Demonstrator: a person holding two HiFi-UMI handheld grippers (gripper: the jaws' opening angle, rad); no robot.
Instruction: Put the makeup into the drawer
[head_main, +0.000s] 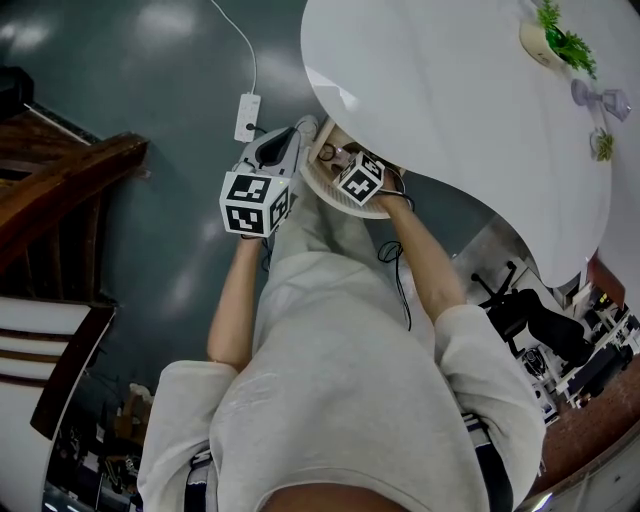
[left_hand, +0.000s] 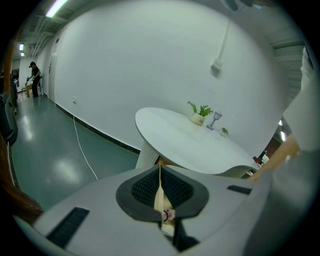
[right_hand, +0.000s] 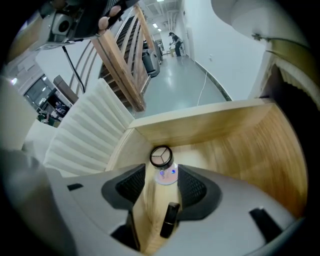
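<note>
Head view: left gripper (head_main: 296, 135) at the drawer (head_main: 335, 198) rim, 9 o'clock side. Right gripper (head_main: 345, 165) dips inside, below the desk (head_main: 450, 90).

Left gripper view: fingers pinched on the drawer's thin edge.

Right gripper view: fingers apart, gripping nothing. Compact (right_hand: 161, 156) on drawer floor at 12 o'clock. Lipstick (right_hand: 171, 219) between fingers, axis 12–6. Right gripper nearer.

Right gripper (head_main: 340, 160) over open drawer (head_main: 350, 203)

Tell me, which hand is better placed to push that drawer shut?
Left, probably. The left gripper is clamped on a pale edge, apparently of the drawer, so it could push. The right gripper hangs open inside it above the makeup and must lift out first.
</note>
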